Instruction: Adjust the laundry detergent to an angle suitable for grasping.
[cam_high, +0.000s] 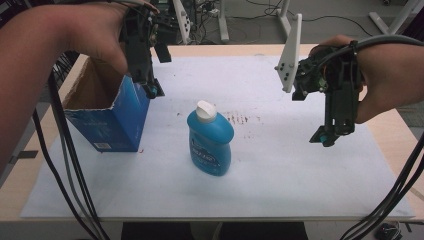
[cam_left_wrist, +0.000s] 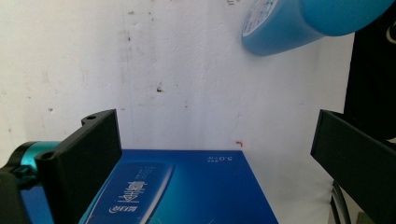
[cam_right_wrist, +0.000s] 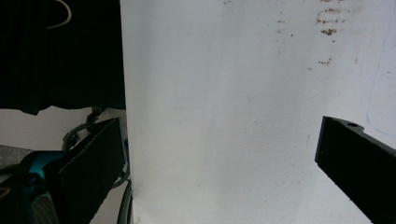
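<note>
Above the blue box (cam_high: 112, 120), the left tool (cam_high: 152, 90) points down, jaws apart

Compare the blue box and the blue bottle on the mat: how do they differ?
The blue box is angular, open at the top with a brown cardboard inside; the blue bottle is rounded and closed by a white cap. The box stands at the mat's left, under the left hand-held gripper; the bottle stands mid-mat, clear of both grippers. Both are blue, upright, with printed labels.
</note>
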